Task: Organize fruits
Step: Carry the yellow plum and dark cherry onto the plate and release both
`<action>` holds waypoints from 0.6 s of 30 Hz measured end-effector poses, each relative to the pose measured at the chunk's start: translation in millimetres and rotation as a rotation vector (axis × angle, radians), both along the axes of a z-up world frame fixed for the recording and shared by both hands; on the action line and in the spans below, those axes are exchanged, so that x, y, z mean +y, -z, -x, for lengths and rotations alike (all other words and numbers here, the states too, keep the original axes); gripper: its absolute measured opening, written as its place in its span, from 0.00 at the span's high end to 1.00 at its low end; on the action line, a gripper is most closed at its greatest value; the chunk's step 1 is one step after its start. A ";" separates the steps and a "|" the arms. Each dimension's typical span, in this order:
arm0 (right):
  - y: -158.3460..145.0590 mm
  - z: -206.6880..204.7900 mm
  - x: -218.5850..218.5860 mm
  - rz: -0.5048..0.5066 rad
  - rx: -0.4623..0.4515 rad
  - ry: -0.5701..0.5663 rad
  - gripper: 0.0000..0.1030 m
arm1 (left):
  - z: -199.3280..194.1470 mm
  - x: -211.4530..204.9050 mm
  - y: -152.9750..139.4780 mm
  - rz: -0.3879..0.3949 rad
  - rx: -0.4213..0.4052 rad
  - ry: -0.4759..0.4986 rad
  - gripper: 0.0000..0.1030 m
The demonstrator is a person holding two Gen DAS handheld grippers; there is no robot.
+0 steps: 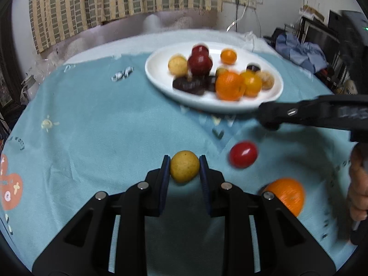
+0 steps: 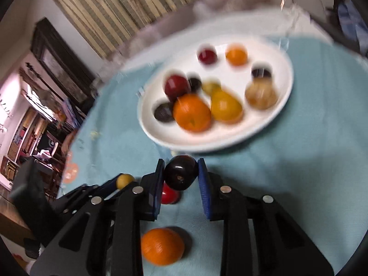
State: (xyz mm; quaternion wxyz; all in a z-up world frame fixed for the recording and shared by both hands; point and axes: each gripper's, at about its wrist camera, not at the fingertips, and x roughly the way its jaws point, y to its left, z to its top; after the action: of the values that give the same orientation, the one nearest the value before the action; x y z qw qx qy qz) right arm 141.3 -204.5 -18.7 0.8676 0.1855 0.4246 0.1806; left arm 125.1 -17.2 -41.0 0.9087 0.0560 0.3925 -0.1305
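The white plate on the table holds most fruit. Nearer than it, an orange and a red fruit lie loose. Left claw pinches a yellow fruit; right claw pinches a dark plum. Both look light, smooth, bruisable: grip across the middle.

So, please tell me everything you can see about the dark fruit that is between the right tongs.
The dark plum is round, almost black with a purple-brown tint, its skin smooth and glossy with a light glint. A small brownish stem scar faces the camera. It sits between the blue pads of the right tongs, which press both its sides. It seems lifted above the blue tablecloth, near the white plate's closest rim.
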 end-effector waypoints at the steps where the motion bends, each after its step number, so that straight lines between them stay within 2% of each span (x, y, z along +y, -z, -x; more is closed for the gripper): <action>1: -11.4 4.2 -5.0 0.010 -0.040 0.017 0.72 | -1.0 -0.9 -7.6 0.013 -0.013 0.001 0.75; 5: -46.6 3.3 -23.8 0.081 -0.161 0.079 0.72 | -19.8 -16.7 -41.7 0.025 -0.066 0.021 0.75; 8: -51.9 -13.2 -35.0 0.074 -0.165 0.100 0.72 | -42.2 -31.4 -54.9 0.038 -0.078 0.027 0.75; 18: -29.4 -75.7 -33.6 0.091 -0.142 0.123 0.71 | -105.8 -79.2 -40.8 0.026 -0.045 0.056 0.75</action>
State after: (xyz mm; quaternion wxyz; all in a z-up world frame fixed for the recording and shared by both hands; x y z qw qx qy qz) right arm 217.0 -238.1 10.8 0.9124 0.1585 0.3576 0.1203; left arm 230.9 -96.4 -0.2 0.9140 0.0581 0.3685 -0.1595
